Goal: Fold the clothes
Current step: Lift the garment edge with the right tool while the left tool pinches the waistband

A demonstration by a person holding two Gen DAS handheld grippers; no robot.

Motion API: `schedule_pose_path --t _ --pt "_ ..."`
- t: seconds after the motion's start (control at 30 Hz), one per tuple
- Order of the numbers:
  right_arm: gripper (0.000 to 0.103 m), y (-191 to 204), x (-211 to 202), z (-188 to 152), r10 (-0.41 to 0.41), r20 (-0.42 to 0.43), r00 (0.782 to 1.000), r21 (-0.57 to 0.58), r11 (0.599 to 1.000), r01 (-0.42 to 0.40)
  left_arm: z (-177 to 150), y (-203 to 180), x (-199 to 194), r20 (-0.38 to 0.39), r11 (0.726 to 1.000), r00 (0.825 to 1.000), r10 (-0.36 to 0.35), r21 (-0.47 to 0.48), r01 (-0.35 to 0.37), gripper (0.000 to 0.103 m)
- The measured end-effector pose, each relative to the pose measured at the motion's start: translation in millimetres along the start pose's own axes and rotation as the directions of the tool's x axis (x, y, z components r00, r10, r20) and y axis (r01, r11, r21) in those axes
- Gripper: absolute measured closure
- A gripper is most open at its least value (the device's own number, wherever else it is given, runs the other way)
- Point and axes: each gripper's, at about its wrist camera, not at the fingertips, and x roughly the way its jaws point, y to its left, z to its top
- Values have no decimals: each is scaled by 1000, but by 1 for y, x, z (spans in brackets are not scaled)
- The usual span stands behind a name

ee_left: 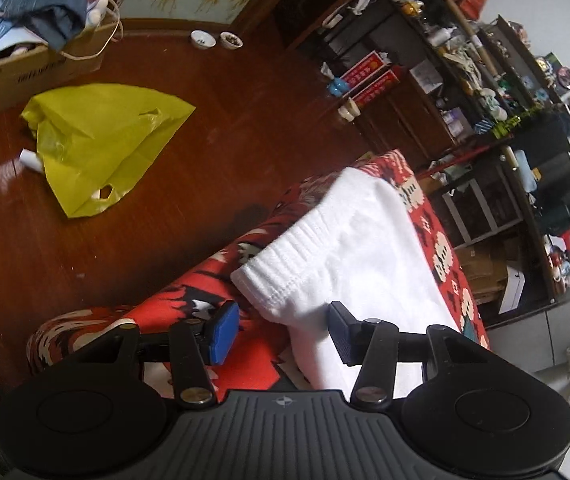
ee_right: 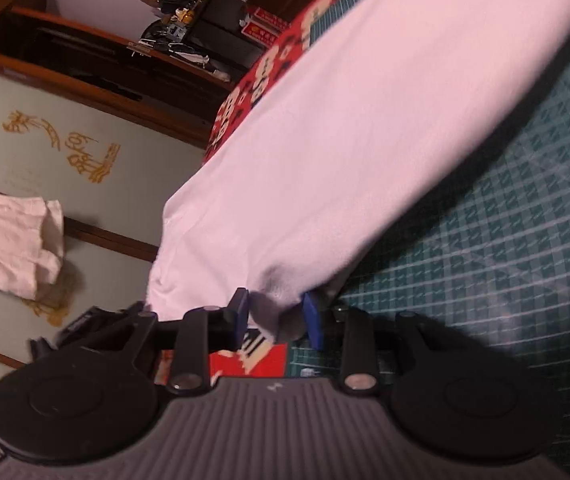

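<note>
Both pairs of jaws stand apart with white cloth between their blue pads. On the left gripper (ee_left: 283, 330) the gap is wide: the left pad hangs over the red patterned cover (ee_left: 173, 308), clear of the cloth, and the right pad lies against the white garment (ee_left: 349, 248), whose ribbed, stitched hem corner reaches into the gap. That view alone takes in the dark wooden floor (ee_left: 189, 216) far to the left, with a yellow plastic bag (ee_left: 101, 140) lying on it, a cardboard box (ee_left: 17, 76) heaped with clothes behind the bag, and crowded dark shelves (ee_left: 497, 92) on the far right. The right gripper (ee_right: 277, 316) has a narrower gap, and a bunched corner of the white garment (ee_right: 365, 120) sits in it, close to both pads; whether they still press on it I cannot tell, since the picture is blurred. Only this view shows the pale panels with gold motifs (ee_right: 85, 152) on the left, a cream cloth (ee_right: 13, 236) hanging before them, and the green gridded mat (ee_right: 505, 248) on the right. From the jaws the garment stretches away to the far right, across the red cover (ee_right: 253, 84) and the mat.
</note>
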Motion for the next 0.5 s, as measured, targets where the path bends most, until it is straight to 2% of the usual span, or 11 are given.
schedule_pose_path --t 0.17,0.27,0.4,0.43,0.47,0.5 --pt "76 -3 20 -2 32 -34 999 33 999 -31 0 9 3 10 998 999 -47 -43 47 55" --pt "76 -6 25 -3 52 -47 998 62 997 -49 -1 8 4 18 998 999 -51 -41 52 55" --pt "80 -14 32 -2 67 -6 998 117 991 -66 0 8 7 35 997 998 -56 -49 58 55" --pt "82 -13 35 0 58 3 998 109 992 -58 0 7 8 44 998 998 -51 -46 53 57" --pt "92 -10 39 0 38 1 999 83 996 -38 0 6 9 56 999 998 -38 -35 40 71" --pt "97 -6 43 -1 15 -5 1000 52 999 -14 0 4 9 66 1000 998 -21 -18 23 84"
